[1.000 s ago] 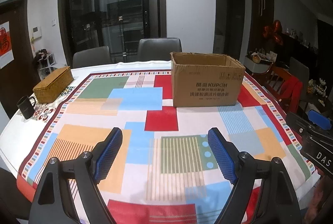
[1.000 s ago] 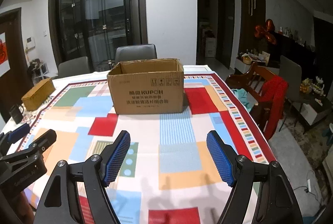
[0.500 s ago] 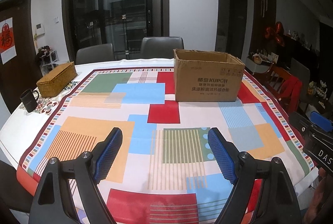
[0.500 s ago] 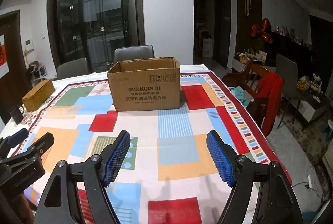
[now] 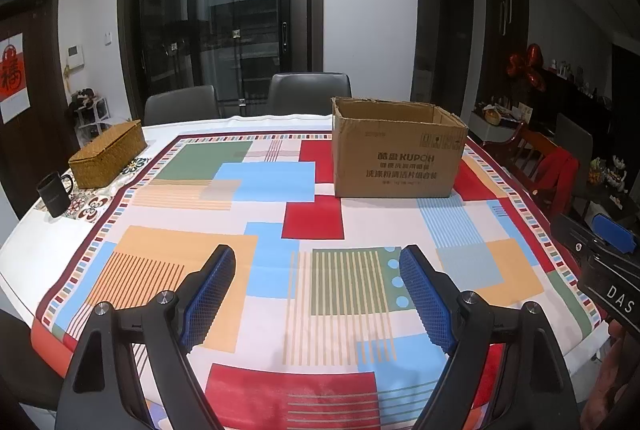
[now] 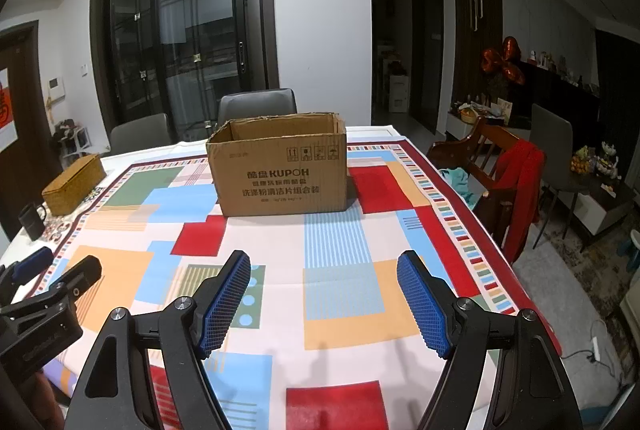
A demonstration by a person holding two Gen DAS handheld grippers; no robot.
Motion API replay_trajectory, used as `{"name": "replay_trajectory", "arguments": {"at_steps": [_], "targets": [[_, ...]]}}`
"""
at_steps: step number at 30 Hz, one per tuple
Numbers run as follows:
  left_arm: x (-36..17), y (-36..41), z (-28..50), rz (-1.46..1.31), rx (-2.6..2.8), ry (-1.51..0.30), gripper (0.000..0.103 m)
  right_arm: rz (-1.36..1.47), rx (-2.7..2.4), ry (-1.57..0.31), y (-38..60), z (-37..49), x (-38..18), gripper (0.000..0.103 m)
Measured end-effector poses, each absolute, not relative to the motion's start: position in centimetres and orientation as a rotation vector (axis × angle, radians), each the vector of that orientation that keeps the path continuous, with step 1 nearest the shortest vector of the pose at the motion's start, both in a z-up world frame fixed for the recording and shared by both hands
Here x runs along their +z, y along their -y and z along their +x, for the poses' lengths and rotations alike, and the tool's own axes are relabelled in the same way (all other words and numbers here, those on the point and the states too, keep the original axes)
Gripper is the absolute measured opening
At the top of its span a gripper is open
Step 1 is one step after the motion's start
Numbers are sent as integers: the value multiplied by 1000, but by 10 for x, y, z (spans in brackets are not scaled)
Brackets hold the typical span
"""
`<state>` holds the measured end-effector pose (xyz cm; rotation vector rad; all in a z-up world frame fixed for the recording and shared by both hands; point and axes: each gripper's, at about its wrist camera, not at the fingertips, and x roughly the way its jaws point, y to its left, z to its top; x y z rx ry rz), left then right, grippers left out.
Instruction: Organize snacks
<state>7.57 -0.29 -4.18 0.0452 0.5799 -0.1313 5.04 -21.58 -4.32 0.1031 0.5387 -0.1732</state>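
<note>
A patterned tablecloth (image 5: 280,190) is covering the table, an open cardboard box (image 5: 396,158) is standing upright at its far side, and nearer, the left gripper (image 5: 316,286) and right gripper (image 6: 324,290) are hovering wide apart-jawed, gripping nothing.

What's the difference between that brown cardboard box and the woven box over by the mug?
The cardboard box is tall, smooth and printed with dark lettering; the woven box is low, long and textured like wicker. The cardboard box stands open at the top, while the woven box is closed by a lid. The cardboard box sits on the patterned tablecloth; the woven box sits off its edge, near the black mug. Both are brownish and rectangular.
</note>
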Motion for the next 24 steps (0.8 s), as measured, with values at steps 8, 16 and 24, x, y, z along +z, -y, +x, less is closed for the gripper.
{"name": "replay_trajectory", "arguments": {"at_steps": [8,16,24], "targets": [[-39,4,75,45,-134,-575,84,104,-175,-535,215,51,-42,77],[-37,5,75,44,-140,-574,84,103,-175,-534,215,51,-41,77],[-37,5,75,44,-140,-573,84,102,-175,-534,215,51,-41,77]]}}
